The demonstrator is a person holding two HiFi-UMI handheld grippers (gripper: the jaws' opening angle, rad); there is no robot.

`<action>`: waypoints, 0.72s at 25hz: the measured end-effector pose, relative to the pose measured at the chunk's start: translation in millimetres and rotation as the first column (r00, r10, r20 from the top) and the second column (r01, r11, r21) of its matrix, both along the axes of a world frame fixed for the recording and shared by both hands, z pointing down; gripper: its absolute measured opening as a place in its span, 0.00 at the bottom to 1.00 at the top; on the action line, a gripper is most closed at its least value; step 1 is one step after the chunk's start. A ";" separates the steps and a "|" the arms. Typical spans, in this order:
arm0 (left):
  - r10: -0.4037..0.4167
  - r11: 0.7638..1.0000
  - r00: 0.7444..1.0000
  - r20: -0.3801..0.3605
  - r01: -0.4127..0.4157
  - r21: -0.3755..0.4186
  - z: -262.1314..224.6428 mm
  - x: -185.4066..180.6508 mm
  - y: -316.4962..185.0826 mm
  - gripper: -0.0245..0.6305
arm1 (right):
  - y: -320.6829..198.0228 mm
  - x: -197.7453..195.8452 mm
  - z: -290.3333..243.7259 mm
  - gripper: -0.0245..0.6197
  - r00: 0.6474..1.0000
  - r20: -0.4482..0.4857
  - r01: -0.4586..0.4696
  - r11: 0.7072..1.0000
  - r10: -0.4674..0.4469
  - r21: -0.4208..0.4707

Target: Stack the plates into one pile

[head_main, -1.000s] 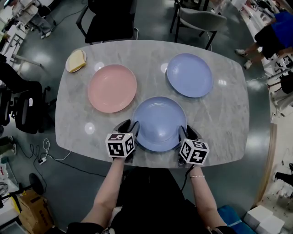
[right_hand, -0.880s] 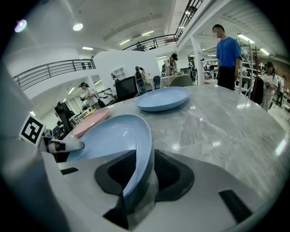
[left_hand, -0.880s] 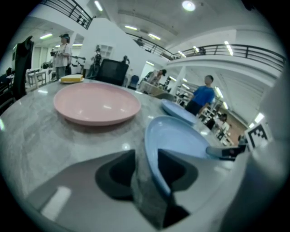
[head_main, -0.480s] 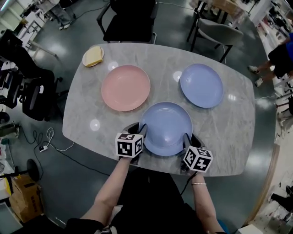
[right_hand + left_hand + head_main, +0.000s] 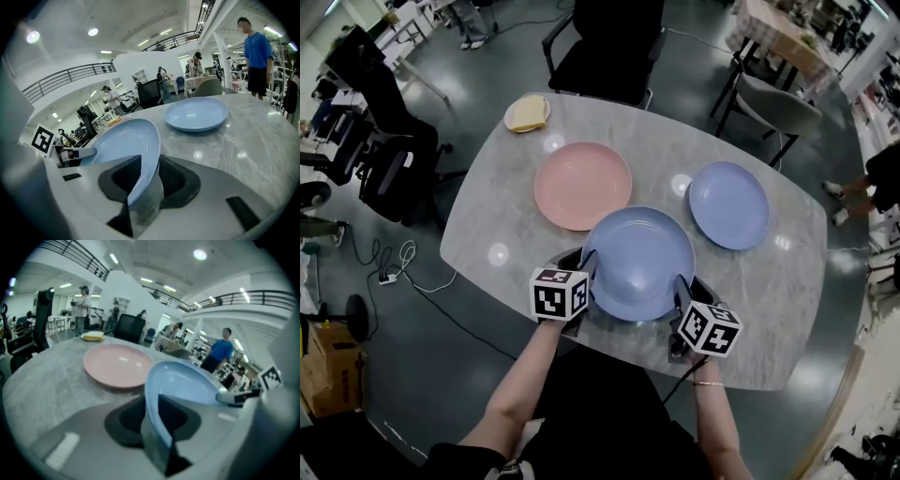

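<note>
So compared to a second ago, the near light-blue round plate point(image 5: 637, 262) isn't flat on the table anymore. It's up off the top, with a shadow under its near edge.

The left gripper point(image 5: 586, 265) has just been closing its jaws, and in the left gripper view the dark ribbed pads are pinched on the plate's left rim. The right gripper point(image 5: 680, 286) is clamped on the opposite rim. Its jaws eased open a touch just now, but the rim still sits tight between the pads. A grip on each side makes sense to me: a wide shallow plate would tip if held from one edge only.

The plate looks like smooth, matte plastic or melamine with a thin raised lip, so it's probably light but a bit slippery in the pads.

Further out, the pink round plate point(image 5: 582, 185) lies flat just beyond it, same shape and finish. A second light-blue round plate point(image 5: 728, 204) sits well apart to the right. Both rest on the glossy grey marble-look table point(image 5: 787, 281), which throws back the ceiling lights. My guess is the carried plate is headed for one of those two.
</note>
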State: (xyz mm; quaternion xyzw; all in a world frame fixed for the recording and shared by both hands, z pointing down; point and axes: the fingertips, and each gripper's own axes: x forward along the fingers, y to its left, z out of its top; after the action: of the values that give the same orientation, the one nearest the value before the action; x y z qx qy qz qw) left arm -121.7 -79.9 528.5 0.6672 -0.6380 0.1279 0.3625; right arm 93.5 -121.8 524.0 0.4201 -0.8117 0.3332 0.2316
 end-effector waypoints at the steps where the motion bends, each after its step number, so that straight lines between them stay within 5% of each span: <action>1: -0.013 1.000 1.000 0.004 0.013 0.006 -4.4 -5.1 -0.1 0.18 | -4.1 -5.9 -3.6 0.21 1.000 0.003 0.017 1.000 -0.017 0.004; 10: -0.146 0.988 0.989 0.006 0.146 0.058 -28.9 -80.2 -2.2 0.18 | -30.5 -87.8 -24.2 0.21 0.985 0.026 0.169 0.985 -0.170 0.034; 18: -0.169 0.983 0.985 -0.021 0.170 0.074 -27.0 -148.5 -28.7 0.18 | -65.0 -159.8 -24.9 0.21 0.985 0.007 0.170 0.984 -0.171 0.054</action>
State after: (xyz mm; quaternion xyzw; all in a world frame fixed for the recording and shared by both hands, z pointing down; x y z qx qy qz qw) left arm -270.2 -108.6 501.5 0.6248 -0.6941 0.0674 0.3511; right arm -66.3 -186.8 499.1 0.3531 -0.8547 0.2928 0.2431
